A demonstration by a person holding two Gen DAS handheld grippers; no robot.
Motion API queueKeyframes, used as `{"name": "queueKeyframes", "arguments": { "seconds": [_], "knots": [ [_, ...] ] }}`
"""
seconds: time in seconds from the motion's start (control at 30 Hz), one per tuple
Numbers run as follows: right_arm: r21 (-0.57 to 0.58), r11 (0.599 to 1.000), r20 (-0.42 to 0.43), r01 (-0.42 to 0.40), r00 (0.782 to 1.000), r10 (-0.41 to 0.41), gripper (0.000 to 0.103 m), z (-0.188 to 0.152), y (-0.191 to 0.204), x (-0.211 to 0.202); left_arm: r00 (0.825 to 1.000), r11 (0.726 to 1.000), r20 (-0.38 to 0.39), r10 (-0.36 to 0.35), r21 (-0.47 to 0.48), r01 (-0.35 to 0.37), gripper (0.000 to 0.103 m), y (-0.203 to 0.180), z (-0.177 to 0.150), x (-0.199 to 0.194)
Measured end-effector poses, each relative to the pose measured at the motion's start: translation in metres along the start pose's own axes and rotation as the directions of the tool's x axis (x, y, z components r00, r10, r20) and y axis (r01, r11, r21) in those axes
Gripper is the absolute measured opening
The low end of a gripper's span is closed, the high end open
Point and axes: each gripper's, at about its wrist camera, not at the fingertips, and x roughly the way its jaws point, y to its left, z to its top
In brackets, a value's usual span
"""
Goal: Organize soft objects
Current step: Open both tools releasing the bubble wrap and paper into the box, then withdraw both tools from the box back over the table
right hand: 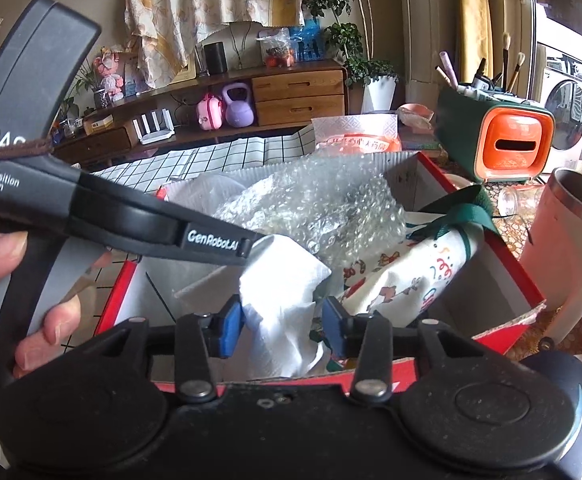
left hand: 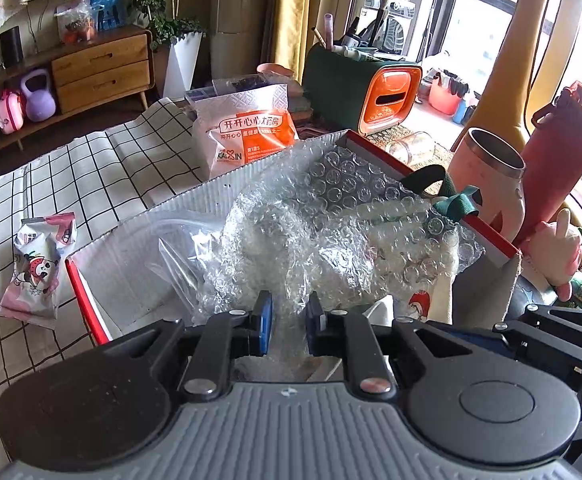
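Nearest your right wrist camera, your right gripper (right hand: pixel 283 326) has its blue fingers (right hand: pixel 231 330) set moderately wide on either side of a crumpled white paper towel (right hand: pixel 287 300), which rises between them; whether the pads actually press it I cannot tell, though the gap looks wider than the paper. That towel sits at the near edge of the red-rimmed cardboard box (right hand: pixel 499 264), the likely collecting place for the soft things. From your left wrist camera, your left gripper (left hand: pixel 289 326) hangs over the same box with its fingers at a narrower gap and only bubble wrap (left hand: pixel 331 220) showing behind it, so it seems to hold nothing. Bubble wrap fills the middle of the box, a clear zip bag (left hand: pixel 179 248) lies at its nine o'clock, and a printed cloth bag with a green strap (right hand: pixel 431 276) leans on the rim at three o'clock, probably dropped there because the wrap takes the floor space. Your left hand (right hand: pixel 15 272) shows at nine o'clock in the right view, gripping the other tool's handle. On the checked cloth covering the bench (left hand: pixel 91 168), a small panda snack packet (left hand: pixel 37 268) waits at nine o'clock from the box and an orange-and-white tissue pack (left hand: pixel 247 132) at twelve, both outside it. I judge the job partly done: you would likely push the towel down, then fetch those.
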Motion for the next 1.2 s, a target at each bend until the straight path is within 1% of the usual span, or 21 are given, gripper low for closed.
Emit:
{"name": "queueKeyframes", "arguments": {
  "seconds": [0.07, 0.2, 0.27, 0.33, 0.37, 0.4, 0.43, 0.57, 0.63, 0.7, 0.77, 0.83, 0.9, 0.93, 1.0, 1.07, 1.2],
  "knots": [
    [-0.002, 1.000, 0.005, 0.005, 1.000, -0.005, 0.047, 0.000, 0.000, -0.005, 1.000, 1.000, 0.008, 0.001, 0.000, -0.001, 0.016, 0.000, -0.002, -0.005],
    [-0.004, 1.000, 0.015, 0.017, 1.000, -0.017, 0.056, 0.000, 0.002, -0.014, 1.000, 1.000, 0.013, 0.008, 0.005, -0.008, 0.017, 0.001, -0.005, -0.015],
    [-0.005, 1.000, 0.020, 0.028, 0.999, -0.028, 0.058, 0.001, 0.004, -0.018, 1.000, 1.000, 0.012, 0.010, -0.001, -0.010, 0.023, 0.002, -0.006, -0.019],
    [-0.005, 1.000, 0.021, 0.030, 0.999, -0.030, 0.063, 0.000, 0.004, -0.022, 1.000, 1.000, 0.019, 0.010, -0.004, -0.010, 0.040, 0.003, -0.008, -0.022],
    [-0.005, 1.000, 0.021, 0.030, 0.999, -0.030, 0.064, 0.000, 0.004, -0.022, 1.000, 1.000, 0.026, 0.013, -0.001, -0.013, 0.048, 0.002, -0.009, -0.025],
    [-0.005, 0.999, 0.022, 0.031, 0.999, -0.031, 0.065, 0.000, 0.004, -0.022, 0.999, 1.000, 0.035, 0.017, 0.003, -0.018, 0.062, 0.002, -0.009, -0.028],
    [-0.005, 0.999, 0.024, 0.032, 0.999, -0.032, 0.067, 0.000, 0.005, -0.025, 0.999, 1.000, 0.049, 0.021, 0.005, -0.021, 0.066, 0.001, -0.010, -0.032],
    [-0.004, 0.999, 0.027, 0.037, 0.999, -0.037, 0.071, 0.000, 0.007, -0.035, 0.998, 1.000, 0.066, 0.018, 0.005, -0.018, 0.067, 0.003, -0.012, -0.045],
    [-0.007, 0.999, 0.032, 0.037, 0.999, -0.037, 0.077, 0.000, 0.008, -0.042, 0.996, 1.000, 0.083, 0.024, 0.004, -0.024, 0.075, 0.005, -0.014, -0.054],
    [-0.010, 0.999, 0.041, 0.040, 0.998, -0.039, 0.080, 0.001, 0.010, -0.049, 0.995, 0.999, 0.097, 0.032, -0.003, -0.032, 0.076, 0.008, -0.017, -0.064],
    [-0.010, 0.999, 0.052, 0.035, 0.998, -0.034, 0.085, 0.002, 0.012, -0.057, 0.994, 1.000, 0.105, 0.025, -0.001, -0.025, 0.077, 0.011, -0.021, -0.074],
    [-0.010, 0.999, 0.063, 0.033, 0.998, -0.032, 0.090, 0.003, 0.016, -0.064, 0.993, 0.999, 0.108, 0.046, 0.003, -0.047, 0.079, 0.013, -0.023, -0.081],
    [-0.017, 0.999, 0.071, 0.045, 0.997, -0.043, 0.092, 0.003, 0.019, -0.069, 0.991, 0.997, 0.101, 0.083, -0.002, -0.083, 0.080, 0.014, -0.025, -0.085],
    [-0.022, 0.998, 0.072, 0.061, 0.996, -0.059, 0.092, 0.004, 0.021, -0.070, 0.991, 0.996, 0.103, 0.087, -0.010, -0.087, 0.080, 0.016, -0.027, -0.088],
    [-0.023, 0.996, 0.070, 0.084, 0.994, -0.082, 0.092, 0.004, 0.024, -0.070, 0.992, 0.997, 0.109, 0.070, -0.026, -0.068, 0.080, 0.022, -0.032, -0.098],
    [-0.009, 0.996, 0.069, 0.084, 0.994, -0.083, 0.092, 0.003, 0.025, -0.073, 0.991, 0.998, 0.118, 0.062, -0.027, -0.059, 0.080, 0.028, -0.037, -0.109],
    [-0.021, 0.996, 0.074, 0.081, 0.994, -0.079, 0.095, 0.005, 0.034, -0.081, 0.985, 0.995, 0.148, 0.089, -0.045, -0.084, 0.083, 0.044, -0.049, -0.134]
  ]
}}
